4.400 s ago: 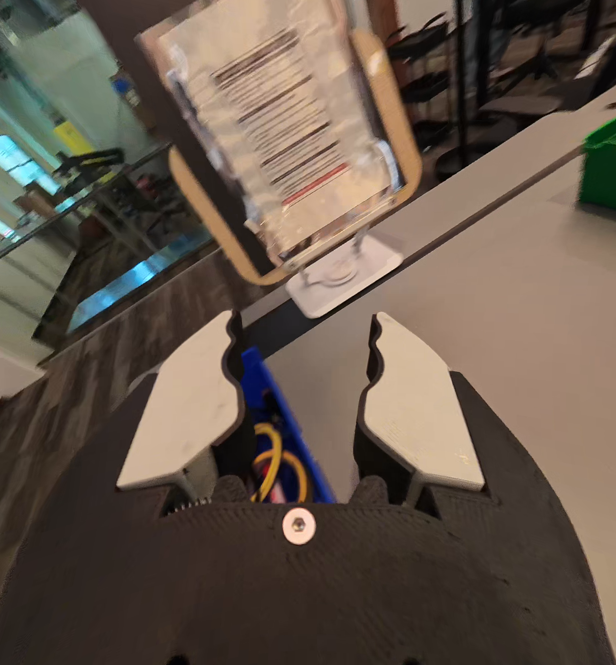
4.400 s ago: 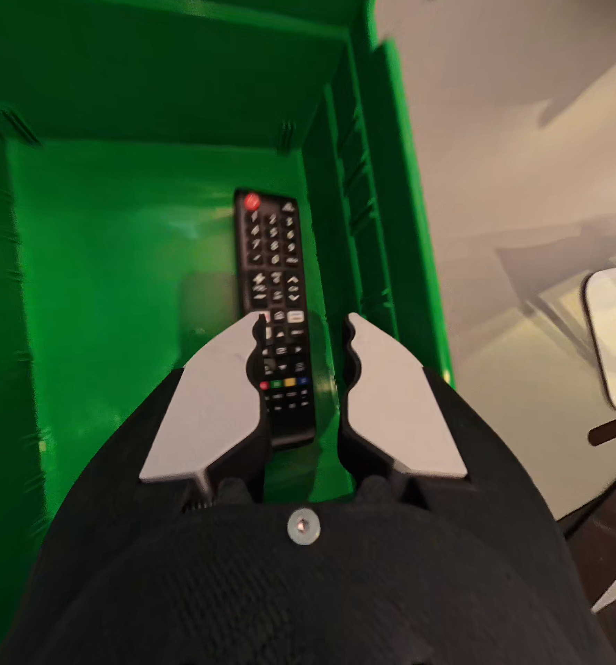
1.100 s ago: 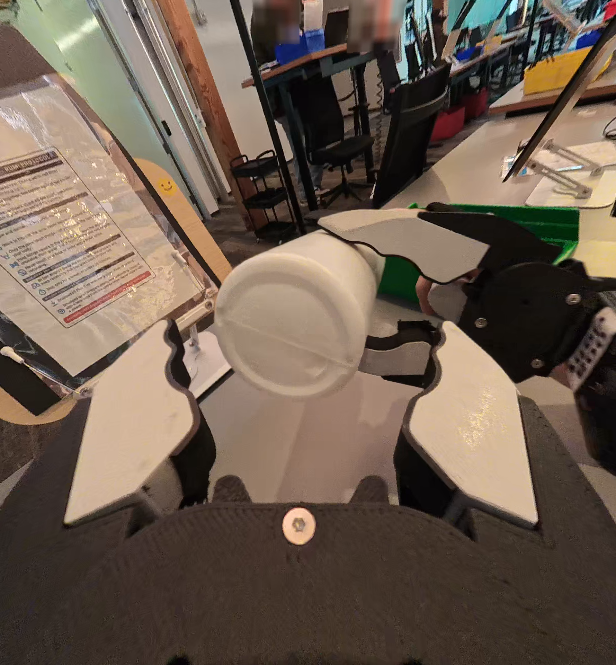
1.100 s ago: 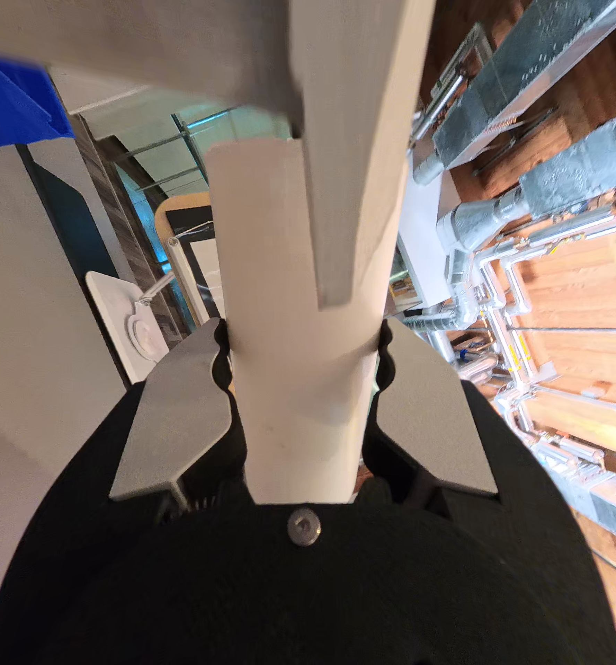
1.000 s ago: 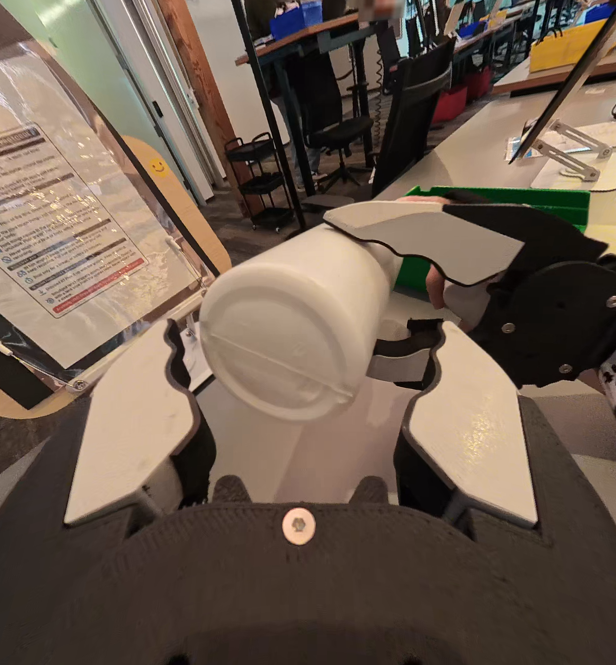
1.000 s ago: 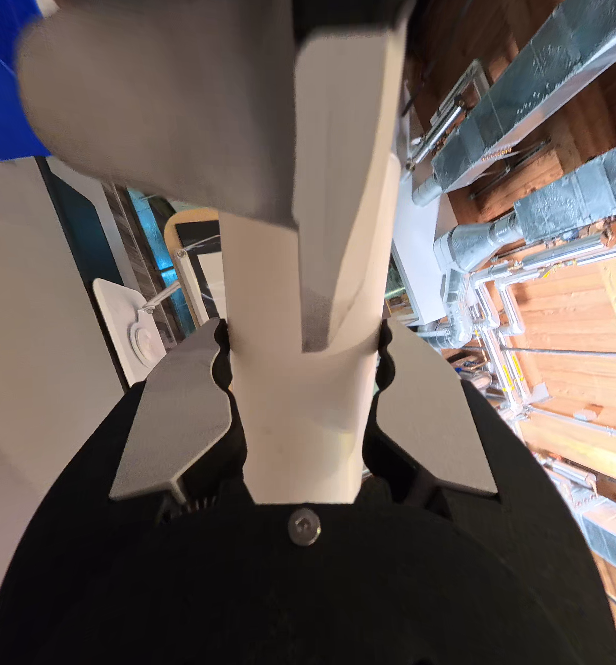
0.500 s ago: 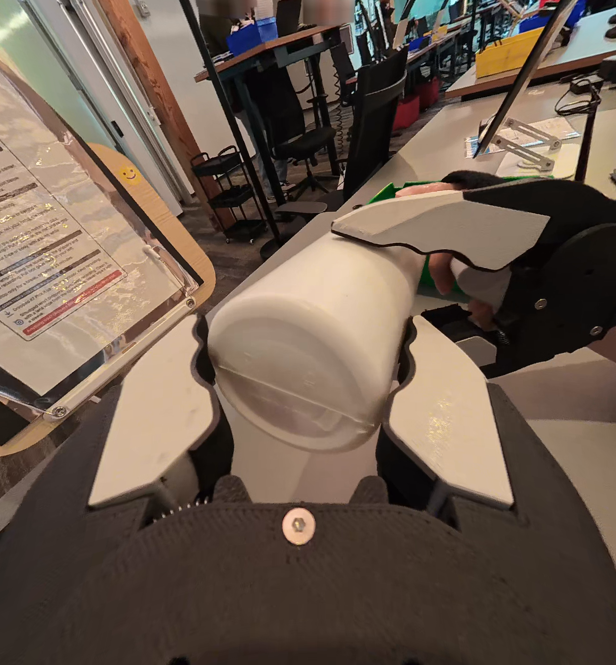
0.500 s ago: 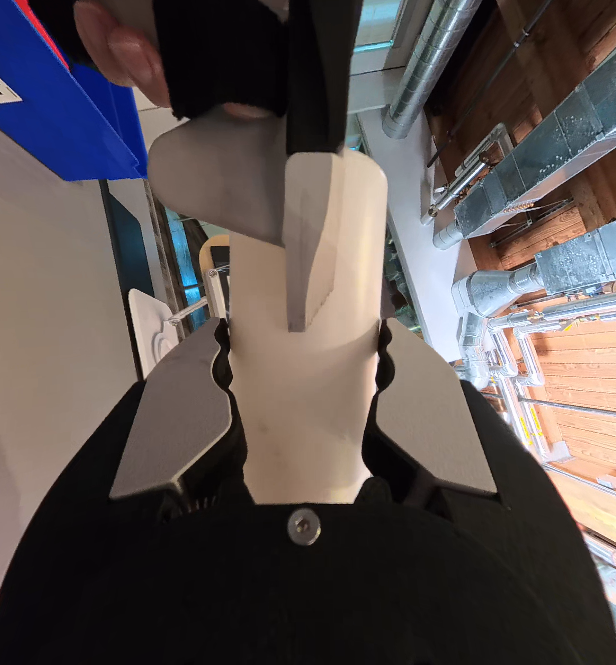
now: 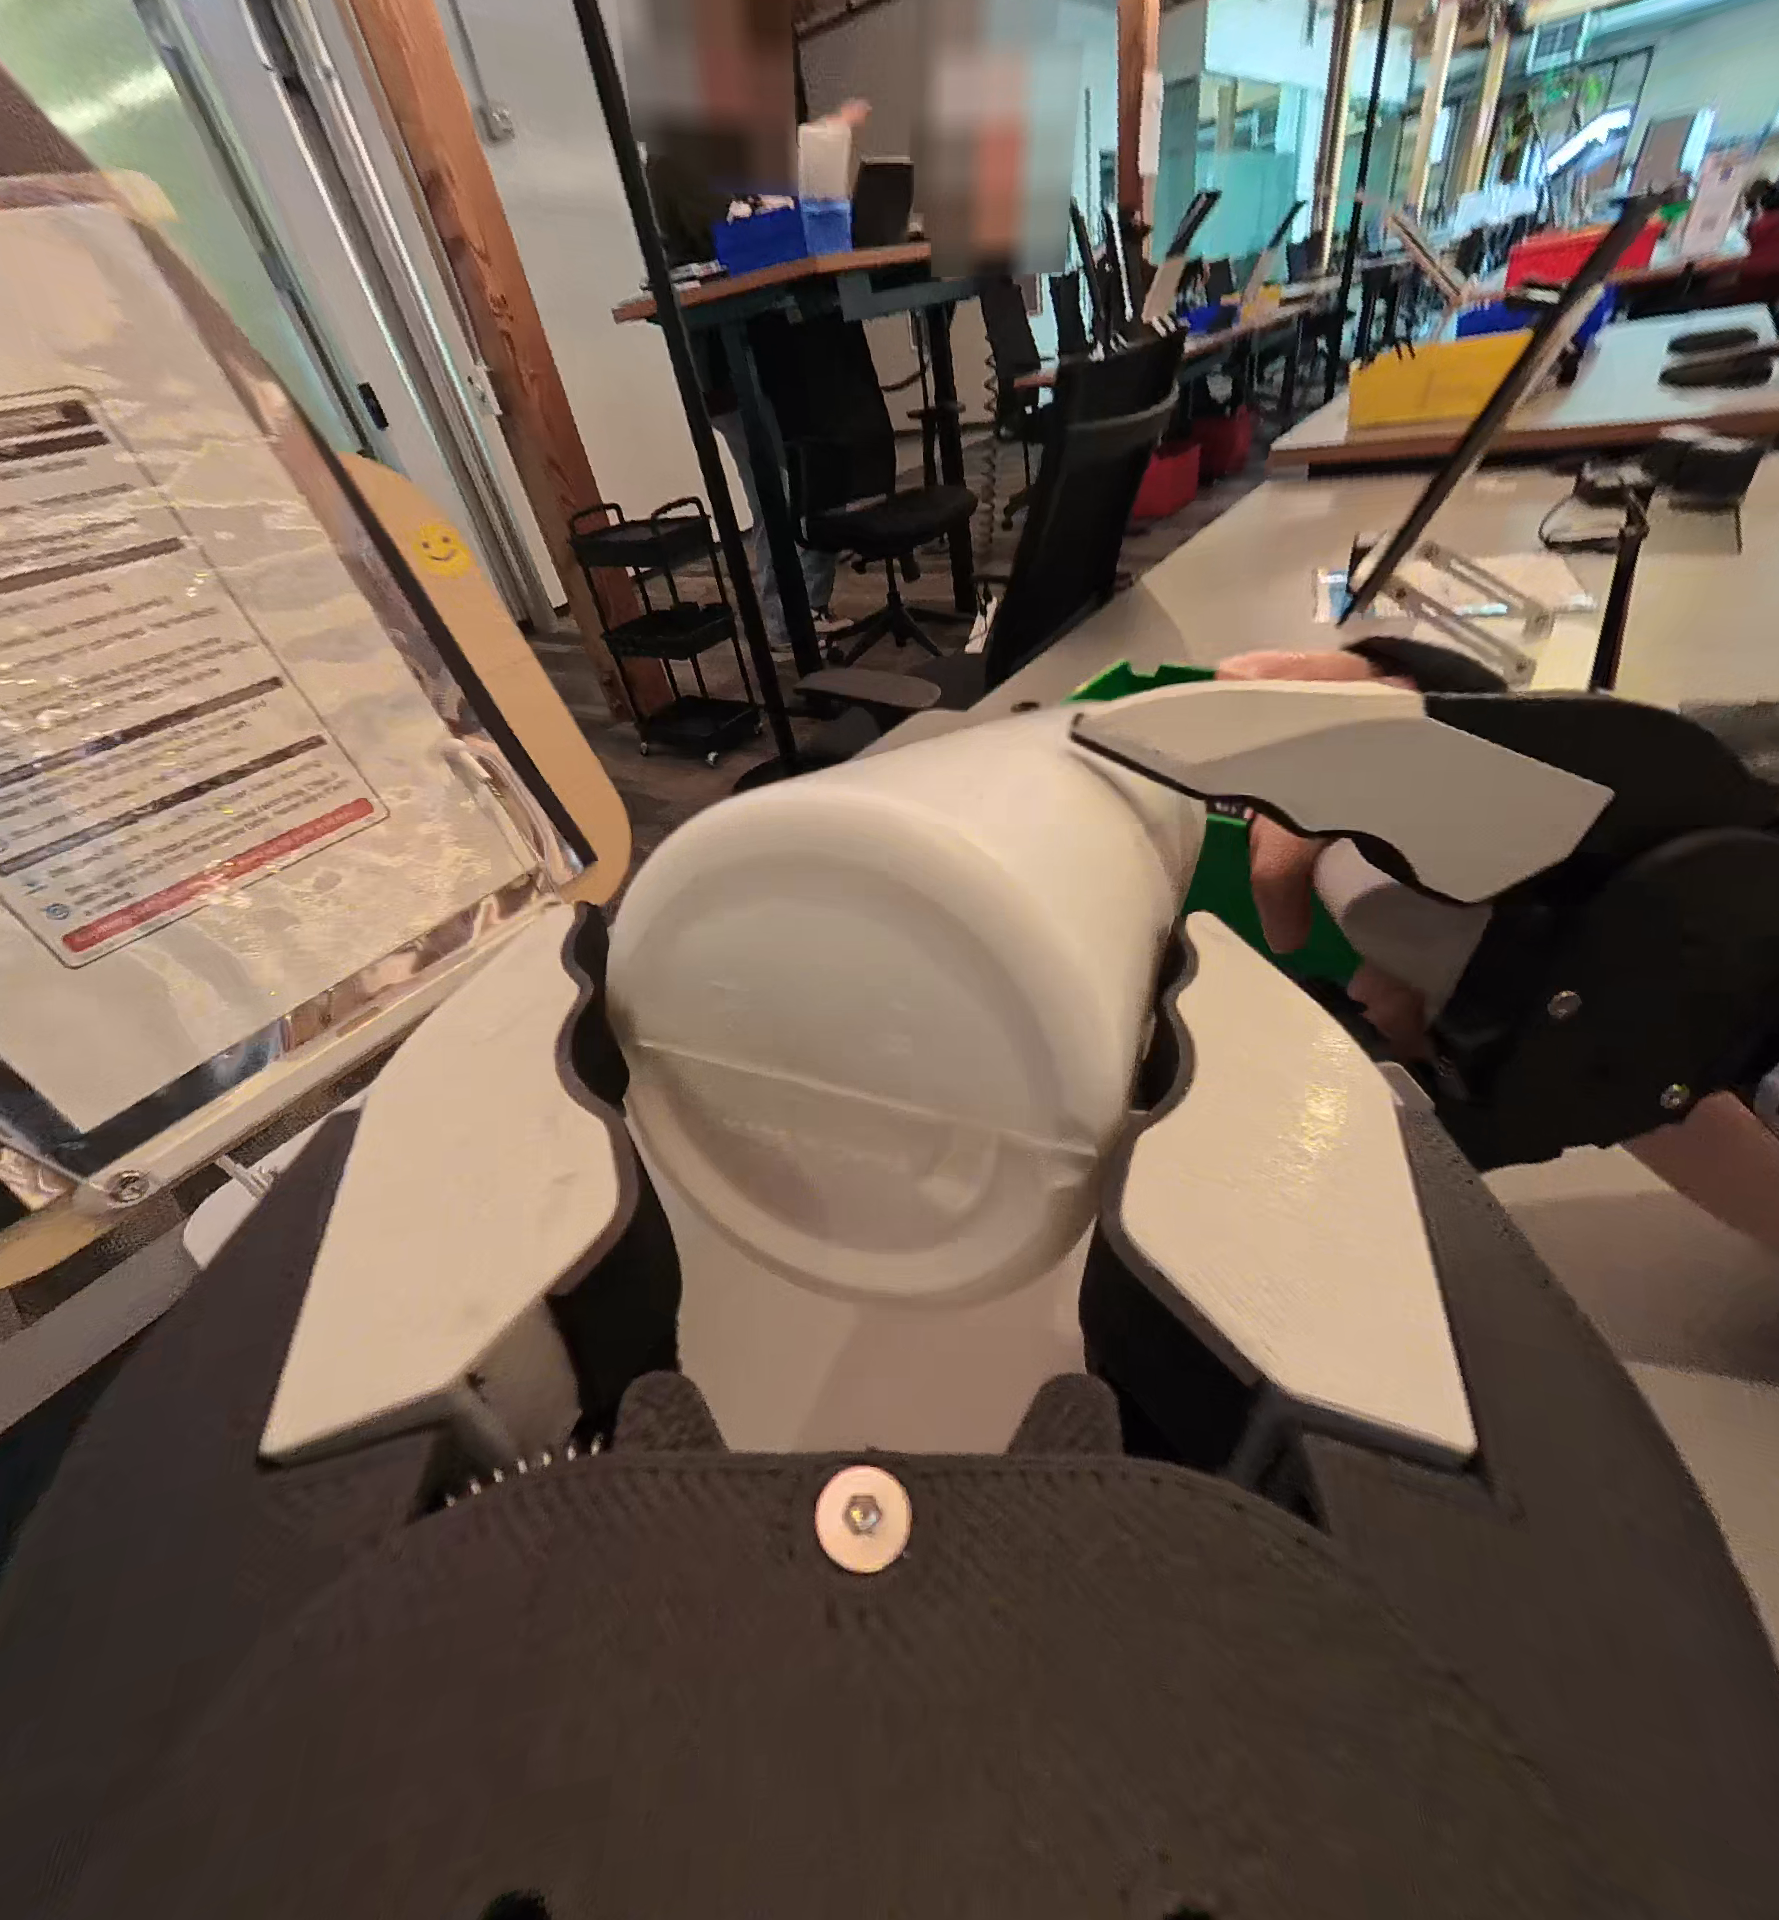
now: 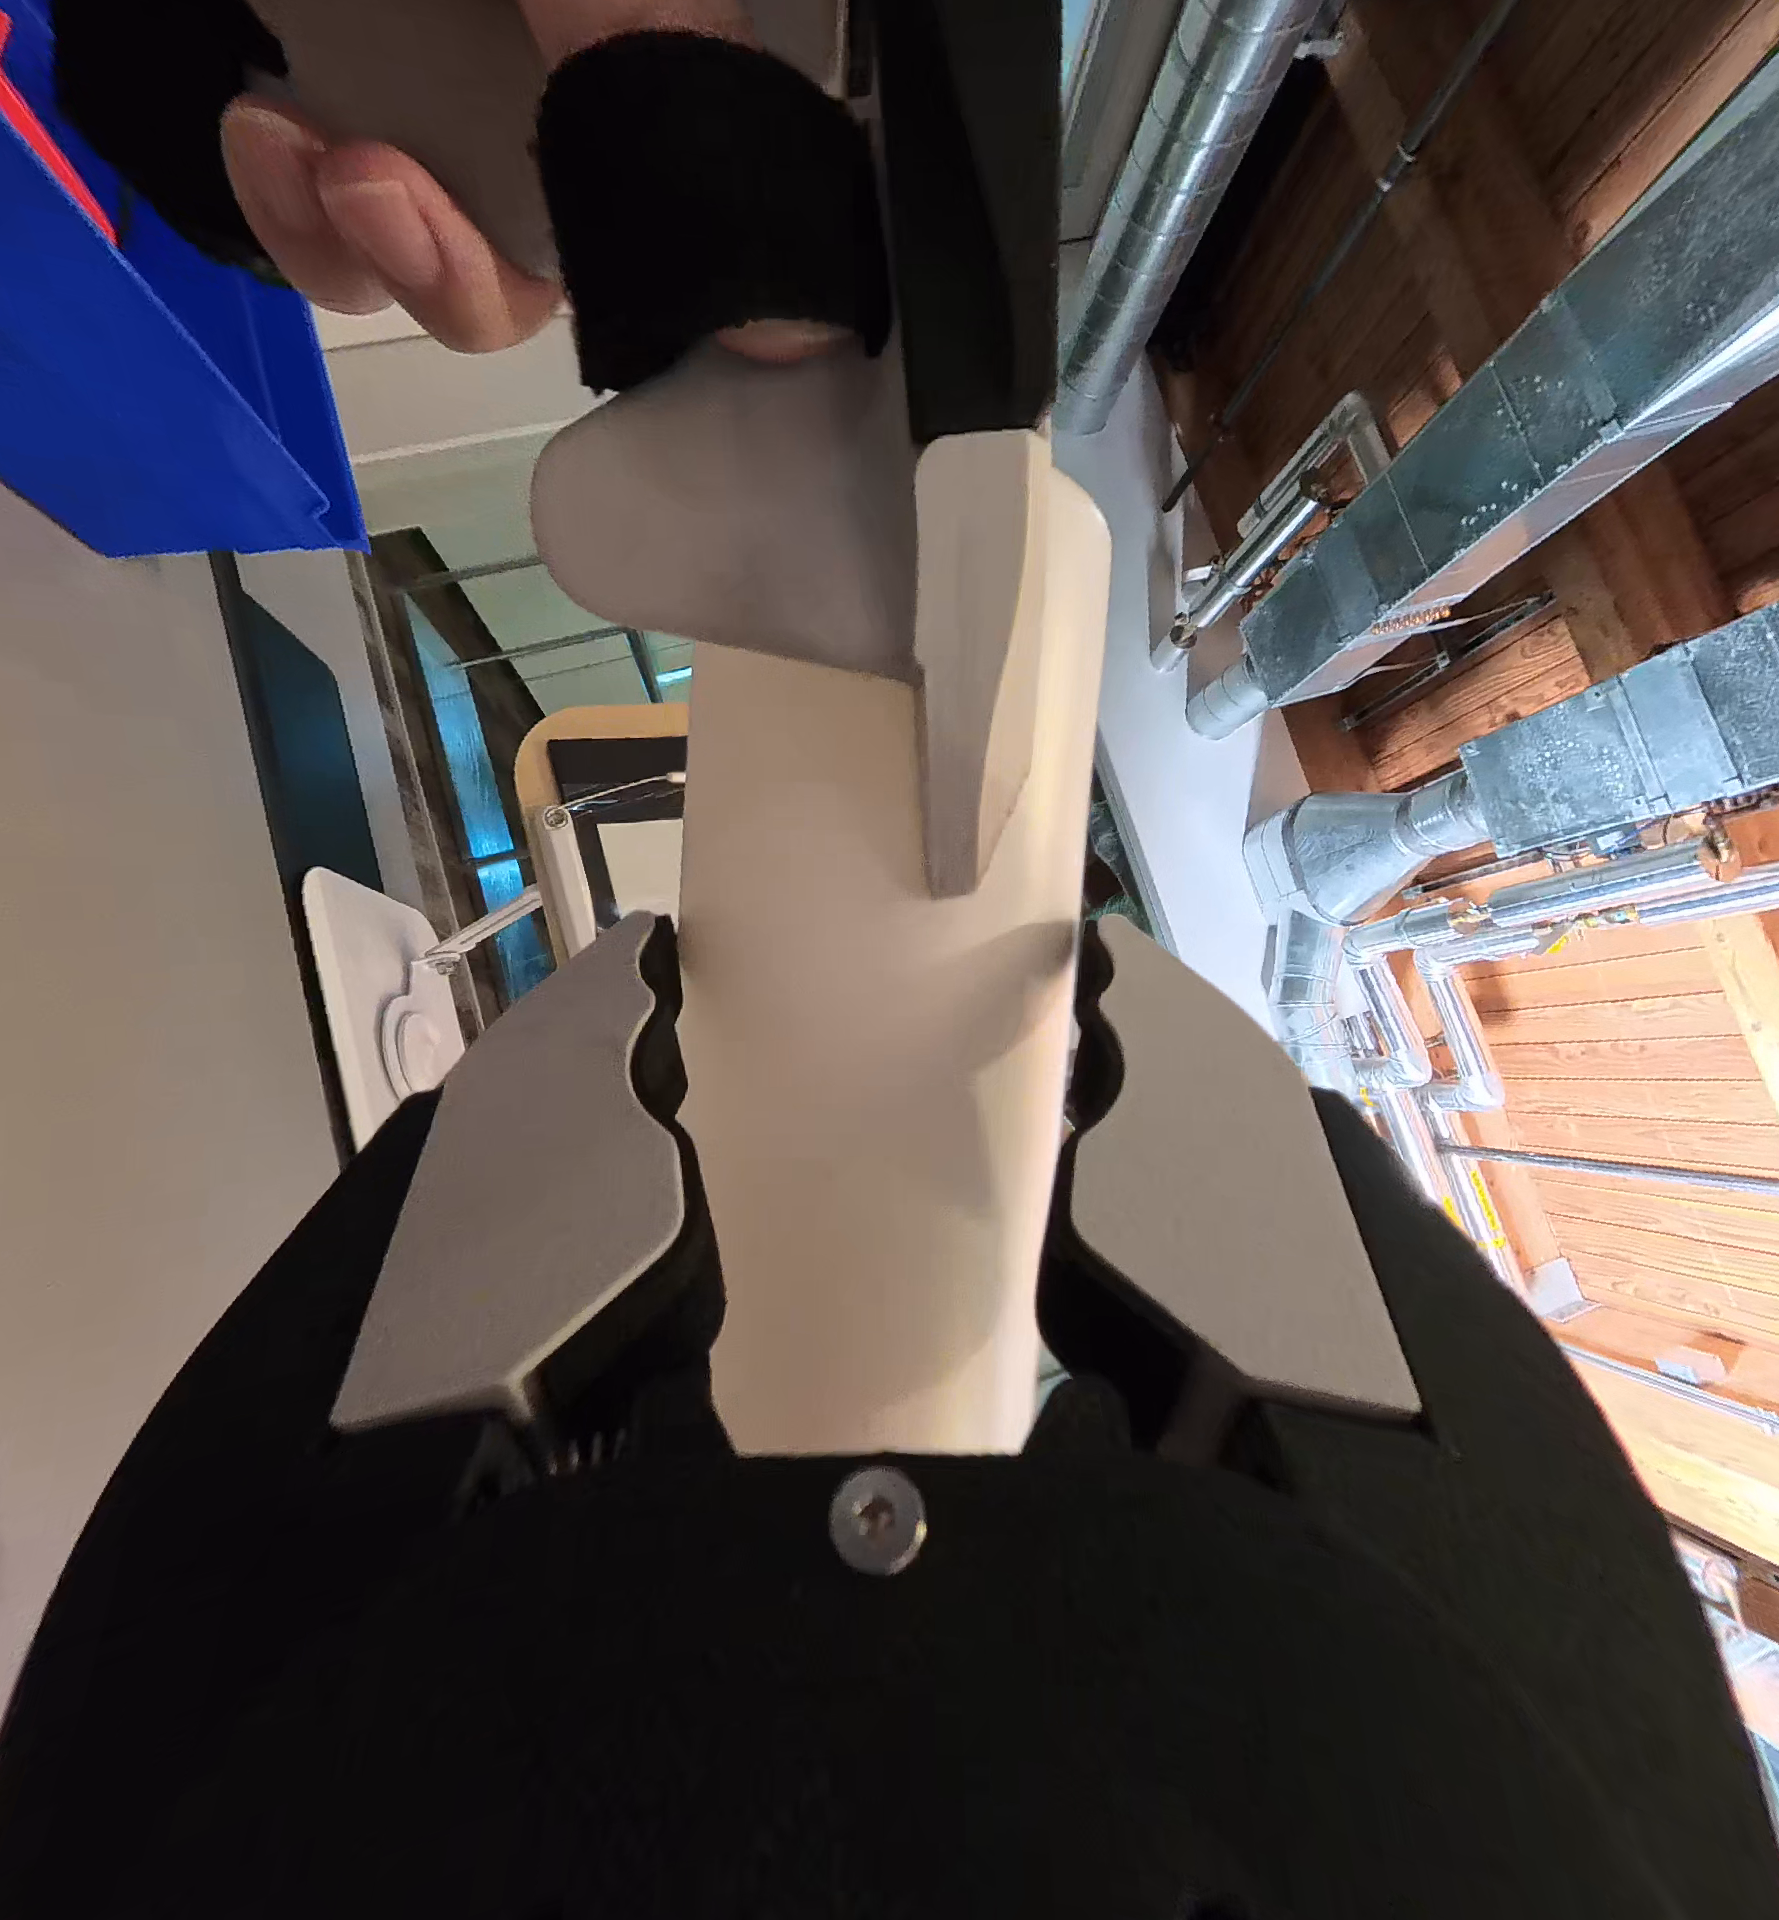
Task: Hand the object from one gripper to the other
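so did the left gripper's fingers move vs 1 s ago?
Yes. The left gripper has closed inward onto the white cylinder, whose end now hides the lower corner of the acrylic sign holder.

White cylinder [image 9: 869, 1049] (plain); green bin [image 9: 1228, 883]; blue bin [image 10: 137, 416].

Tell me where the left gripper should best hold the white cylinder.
Across the round wall near its flat end, coming in end-on, as the left gripper does now. The white cylinder lies level, and the right gripper holds the other end.

White cylinder [image 9: 869, 1049], horizontal, held midair
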Motion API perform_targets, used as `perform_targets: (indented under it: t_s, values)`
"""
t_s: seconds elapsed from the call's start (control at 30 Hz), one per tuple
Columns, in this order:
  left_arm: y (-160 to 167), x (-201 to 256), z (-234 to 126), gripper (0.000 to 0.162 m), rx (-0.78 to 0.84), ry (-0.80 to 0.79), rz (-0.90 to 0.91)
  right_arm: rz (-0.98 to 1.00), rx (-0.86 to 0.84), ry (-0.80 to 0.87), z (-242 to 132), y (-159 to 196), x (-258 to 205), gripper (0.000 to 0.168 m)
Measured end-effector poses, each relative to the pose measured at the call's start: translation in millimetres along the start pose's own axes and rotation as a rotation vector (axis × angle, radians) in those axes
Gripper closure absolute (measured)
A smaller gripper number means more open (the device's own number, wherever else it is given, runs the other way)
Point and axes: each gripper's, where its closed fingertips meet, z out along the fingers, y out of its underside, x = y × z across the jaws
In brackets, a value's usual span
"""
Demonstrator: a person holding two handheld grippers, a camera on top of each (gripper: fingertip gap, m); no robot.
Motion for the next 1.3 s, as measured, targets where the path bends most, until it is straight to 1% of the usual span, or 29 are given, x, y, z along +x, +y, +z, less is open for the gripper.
perform_targets:
  t_s: [0.03,0.13,0.23,0.3,0.37,0.43,0.5,0.57,0.63,0.73,0.8,0.87,0.9,0.93,1.03,1.1,1.2,1.3]
  values:
    - [-2,-5,-2,0.063,0.018,-0.011,-0.020,0.010,-0.001,0.000,0,-1,1,0.093]
    - [-5,-21,-10,0.065,0.054,-0.008,-0.129,0.041,0.019,0.003,-1,-9,5,0.087]
    - [-1,-29,-14,0.065,0.058,0.060,-0.267,0.088,0.037,-0.005,-2,-16,7,0.089]
    - [1,-32,-14,0.066,0.059,0.070,-0.299,0.118,0.007,-0.040,1,-12,0,0.095]
    - [3,-32,-12,0.066,0.050,0.052,-0.266,0.174,-0.065,-0.092,7,0,-7,0.093]
    - [1,-23,-10,0.066,0.038,0.058,-0.221,0.229,-0.164,-0.136,11,16,-14,0.086]
    - [-1,-13,-8,0.066,0.024,0.063,-0.183,0.222,-0.259,-0.149,12,32,-18,0.083]
    - [1,-6,-6,0.067,-0.001,0.046,-0.114,0.174,-0.307,-0.128,11,41,-14,0.083]
    - [1,-3,-7,0.067,-0.007,0.047,-0.088,0.126,-0.266,-0.102,9,40,-9,0.084]
    - [4,-3,-13,0.059,-0.029,0.096,-0.109,0.053,-0.183,-0.058,6,32,-3,0.084]
    - [9,0,-16,0.054,-0.060,0.167,-0.137,0.007,-0.130,-0.033,3,25,1,0.084]
    - [13,11,-19,0.049,-0.069,0.272,-0.148,-0.051,-0.055,-0.064,0,15,-5,0.084]
    - [13,17,-19,0.057,-0.067,0.319,-0.149,-0.067,-0.051,-0.057,-1,15,-5,0.084]
    - [13,20,-19,0.058,-0.062,0.332,-0.145,-0.072,-0.061,-0.057,-1,16,-5,0.084]
    - [23,21,-13,0.058,-0.130,0.320,-0.105,-0.114,-0.084,-0.067,-1,24,-5,0.084]
    - [25,22,-10,0.058,-0.149,0.318,-0.115,-0.121,-0.094,-0.077,-1,28,-5,0.084]
    - [21,20,-6,0.058,-0.130,0.309,-0.164,-0.100,-0.126,-0.079,-1,33,-2,0.084]
    - [20,16,-6,0.058,-0.105,0.344,-0.279,-0.078,-0.134,-0.069,-1,35,2,0.086]
